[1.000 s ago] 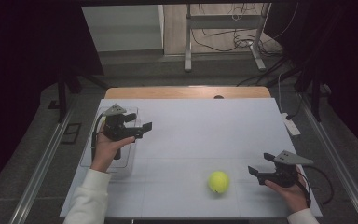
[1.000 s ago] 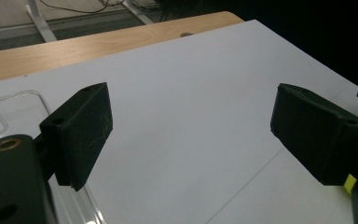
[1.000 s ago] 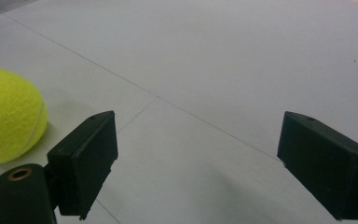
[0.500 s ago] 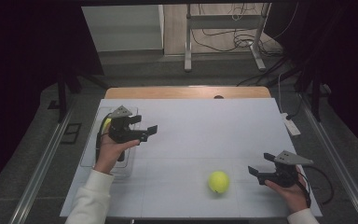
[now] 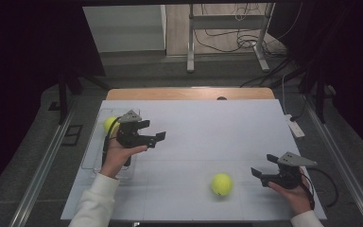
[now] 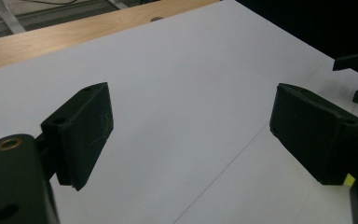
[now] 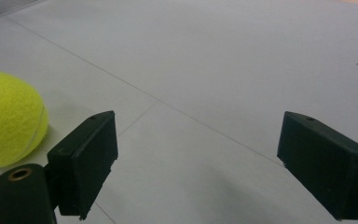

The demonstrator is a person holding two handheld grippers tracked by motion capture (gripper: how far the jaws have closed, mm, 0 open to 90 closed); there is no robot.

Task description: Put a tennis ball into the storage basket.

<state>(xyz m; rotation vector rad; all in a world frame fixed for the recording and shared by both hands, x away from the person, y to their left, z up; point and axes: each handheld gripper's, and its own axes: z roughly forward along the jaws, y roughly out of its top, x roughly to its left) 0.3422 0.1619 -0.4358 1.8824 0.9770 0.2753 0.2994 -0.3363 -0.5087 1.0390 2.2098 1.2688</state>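
I read the job as gathering tennis balls into the clear tray, and I judge it about half done: one ball (image 5: 109, 124) already sits in the far end of the clear plastic tray (image 5: 90, 150) at the table's left edge, partly hidden behind my left gripper, while the second ball (image 5: 221, 184) lies loose on the white table top (image 5: 208, 127) near the front, just left of my right gripper (image 5: 261, 173). In the right gripper view that loose ball (image 7: 7, 119) shows a fuzzy yellow-green felt with a pale seam curving over its round side, resting apart from the jaws. The right gripper's jaws stand spread wide with nothing between them, aimed across the table toward the ball. My left gripper (image 5: 152, 132) hovers beside the tray, its jaws likewise spread and empty; its flat black pads (image 6: 86, 130) look matte and slightly scuffed. The table cover is smooth and white with thin seam lines, and bare wood (image 5: 184, 93) shows along the far edge. What is left, I think, is picking up the loose ball and carrying it to the tray.
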